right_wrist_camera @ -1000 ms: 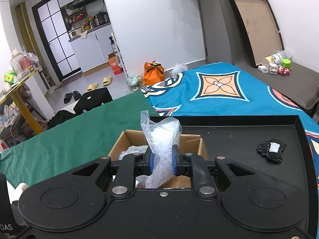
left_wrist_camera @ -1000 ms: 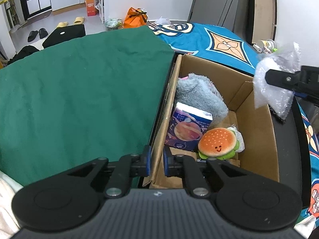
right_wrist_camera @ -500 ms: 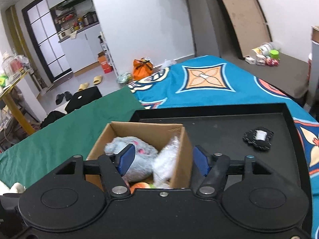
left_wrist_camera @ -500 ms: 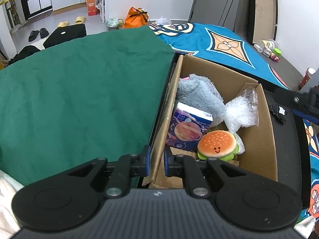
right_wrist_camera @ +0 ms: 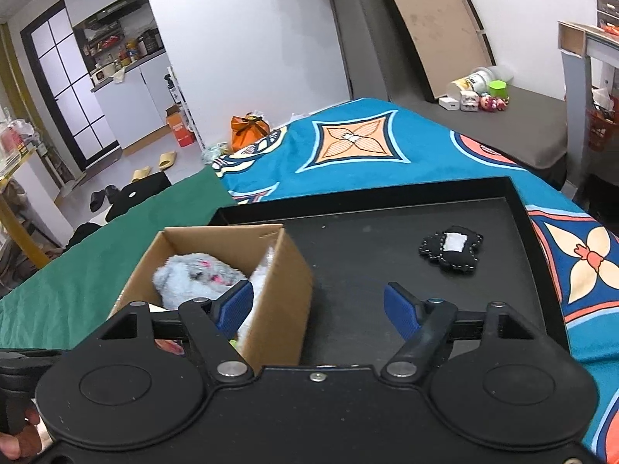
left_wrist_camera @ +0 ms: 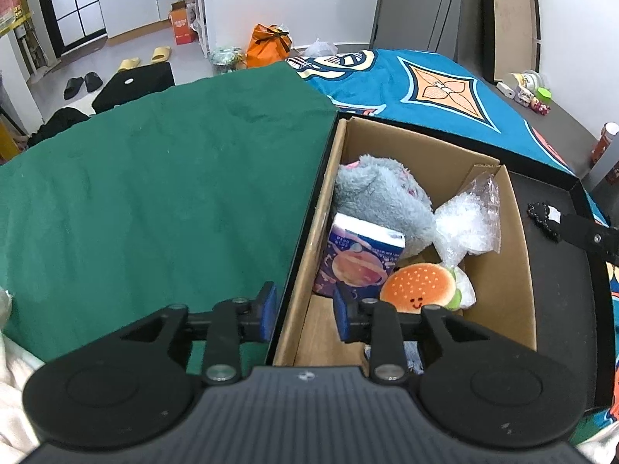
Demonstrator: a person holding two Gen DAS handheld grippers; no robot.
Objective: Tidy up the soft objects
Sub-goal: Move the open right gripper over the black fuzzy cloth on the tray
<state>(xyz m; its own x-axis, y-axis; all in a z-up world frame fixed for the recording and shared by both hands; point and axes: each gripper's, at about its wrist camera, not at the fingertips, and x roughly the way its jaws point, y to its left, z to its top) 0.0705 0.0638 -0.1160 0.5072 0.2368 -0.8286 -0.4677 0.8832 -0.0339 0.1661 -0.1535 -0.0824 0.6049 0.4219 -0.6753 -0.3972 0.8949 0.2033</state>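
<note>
Left hand-held gripper (left_wrist_camera: 303, 315) jaws opening, straddling near wall of cardboard box (left_wrist_camera: 518, 270), nothing pinched; snag could drag box

Right hand-held gripper (right_wrist_camera: 318, 306) jaws opening, empty, near box corner

Black plush (right_wrist_camera: 450, 248) flat on black tray (right_wrist_camera: 518, 208), beyond, long axis across view; thin, pads could skid

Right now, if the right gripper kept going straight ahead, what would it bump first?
Probably the bare floor of the black tray. The opening right gripper points between the cardboard box and the black felt patch.
</note>
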